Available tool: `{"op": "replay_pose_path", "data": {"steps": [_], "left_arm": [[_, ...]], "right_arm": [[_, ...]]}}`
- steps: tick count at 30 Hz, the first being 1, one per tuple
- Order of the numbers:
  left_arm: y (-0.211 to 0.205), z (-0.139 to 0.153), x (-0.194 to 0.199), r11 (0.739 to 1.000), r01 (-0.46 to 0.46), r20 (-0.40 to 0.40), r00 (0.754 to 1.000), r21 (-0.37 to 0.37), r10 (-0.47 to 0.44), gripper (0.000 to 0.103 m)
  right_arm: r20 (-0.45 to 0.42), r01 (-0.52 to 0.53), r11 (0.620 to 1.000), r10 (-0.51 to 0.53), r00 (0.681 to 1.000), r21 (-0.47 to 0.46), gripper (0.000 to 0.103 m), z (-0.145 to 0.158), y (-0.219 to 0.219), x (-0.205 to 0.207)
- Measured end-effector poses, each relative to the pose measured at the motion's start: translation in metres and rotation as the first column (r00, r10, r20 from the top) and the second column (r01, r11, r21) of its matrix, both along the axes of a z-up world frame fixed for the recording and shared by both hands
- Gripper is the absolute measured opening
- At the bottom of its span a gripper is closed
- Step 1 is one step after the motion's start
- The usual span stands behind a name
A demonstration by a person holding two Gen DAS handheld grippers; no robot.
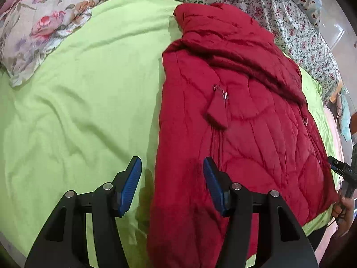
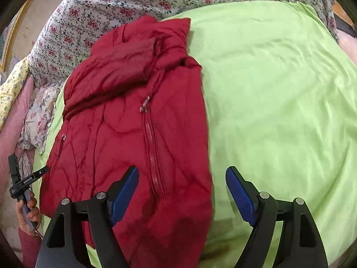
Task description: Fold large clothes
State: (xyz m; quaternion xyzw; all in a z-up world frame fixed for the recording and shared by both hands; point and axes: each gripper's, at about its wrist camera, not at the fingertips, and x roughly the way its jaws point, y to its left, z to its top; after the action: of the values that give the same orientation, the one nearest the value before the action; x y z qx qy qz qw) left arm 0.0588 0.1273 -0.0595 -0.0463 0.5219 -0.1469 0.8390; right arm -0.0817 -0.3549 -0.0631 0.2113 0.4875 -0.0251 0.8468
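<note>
Left wrist view shows the quilted red puffer jacket (image 1: 234,122) lying lengthwise on the lime green bed sheet (image 1: 78,111), collar end far, one sleeve folded across its chest. The left tongs (image 1: 171,185) hover released over the jacket's near left edge, holding nothing. From the right wrist view, the right tongs (image 2: 181,195) are likewise spread wide and empty above the jacket's (image 2: 133,134) hem and zipper (image 2: 154,156). A floral pillow (image 1: 38,29) rests at the sheet's far corner.
</note>
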Motion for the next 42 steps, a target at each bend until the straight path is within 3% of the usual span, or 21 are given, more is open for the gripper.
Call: {"op": "replay_pose_path", "data": {"steps": [5, 10, 23, 24, 25, 26, 28, 30, 33, 42], "left_arm": [[0.002, -0.007, -0.014, 1.000, 0.011, -0.019, 1.000, -0.018, -0.012, 0.056], [0.006, -0.011, -0.025, 0.999, 0.016, -0.033, 0.999, -0.034, -0.017, 0.066], [0.006, -0.025, -0.050, 0.992, 0.067, -0.083, 0.994, -0.110, -0.076, 0.066], [0.003, -0.025, -0.051, 0.990, 0.079, -0.085, 0.992, -0.112, -0.089, 0.063], [0.000, -0.026, -0.054, 0.987, 0.102, -0.087, 0.990, -0.123, -0.113, 0.046], [-0.004, -0.027, -0.056, 0.982, 0.126, -0.092, 0.986, -0.141, -0.140, 0.036], [-0.009, -0.025, -0.062, 0.981, 0.149, -0.075, 0.984, -0.128, -0.159, 0.026], [-0.013, -0.020, -0.067, 0.980, 0.168, -0.043, 0.984, -0.105, -0.173, 0.021], [-0.014, -0.014, -0.073, 0.980, 0.177, -0.018, 0.984, -0.092, -0.180, 0.018], [-0.012, 0.011, -0.092, 0.973, 0.205, 0.056, 0.978, -0.105, -0.200, 0.015]], "right_arm": [[-0.040, -0.024, 0.999, 0.025, 0.999, 0.028, 0.082, -0.009, 0.007, -0.015], [-0.079, -0.060, 0.996, 0.065, 0.995, 0.061, 0.082, -0.020, 0.020, -0.027], [-0.063, -0.156, 0.987, 0.158, 0.985, 0.043, 0.080, -0.021, 0.042, -0.044], [-0.057, -0.161, 0.986, 0.164, 0.985, 0.045, 0.077, -0.020, 0.044, -0.044], [-0.054, -0.164, 0.985, 0.166, 0.985, 0.044, 0.075, -0.020, 0.044, -0.045], [-0.049, -0.167, 0.985, 0.169, 0.984, 0.045, 0.067, -0.020, 0.045, -0.045], [-0.028, -0.172, 0.983, 0.174, 0.984, 0.061, 0.055, -0.018, 0.045, -0.046], [-0.013, -0.172, 0.983, 0.173, 0.985, 0.061, 0.044, -0.016, 0.046, -0.049], [0.007, -0.176, 0.983, 0.175, 0.984, 0.062, 0.037, -0.012, 0.047, -0.055], [0.130, -0.214, 0.960, 0.193, 0.973, 0.178, 0.031, 0.007, 0.038, -0.077]]}}
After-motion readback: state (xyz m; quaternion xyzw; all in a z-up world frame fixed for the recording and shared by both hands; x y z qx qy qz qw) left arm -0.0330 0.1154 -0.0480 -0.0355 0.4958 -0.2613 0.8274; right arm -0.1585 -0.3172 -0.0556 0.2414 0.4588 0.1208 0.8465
